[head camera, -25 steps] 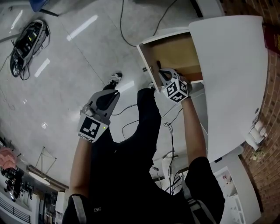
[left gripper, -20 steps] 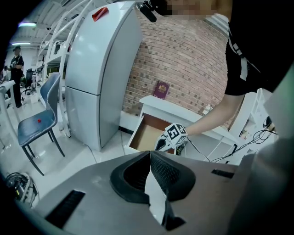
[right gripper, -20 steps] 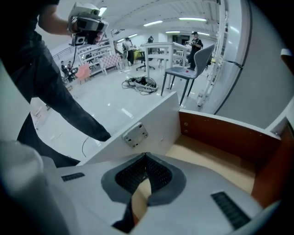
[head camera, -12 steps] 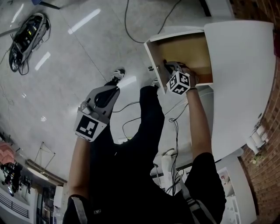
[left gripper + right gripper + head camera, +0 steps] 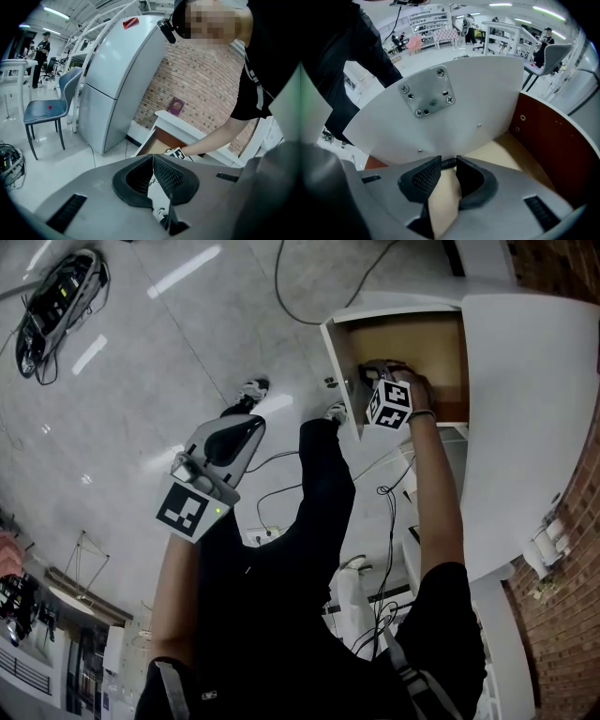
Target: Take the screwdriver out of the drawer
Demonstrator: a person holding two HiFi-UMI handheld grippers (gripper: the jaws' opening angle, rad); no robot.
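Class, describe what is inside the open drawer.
The right hand-held gripper, its jaws just opening, a dark rod-like thing between its tips, and bare tan drawer floor. The gripper's body hides the rest of that thing.

Right tongs (image 5: 448, 165) are pointed into the drawer (image 5: 553, 140), with the jaws just opened up partway. A dark ribbed bit of the screwdriver (image 5: 446, 162) is seen right between the tips, not clearly pinched. A screwed-on metal plate (image 5: 427, 98) is fixed to the white front panel (image 5: 468, 117).
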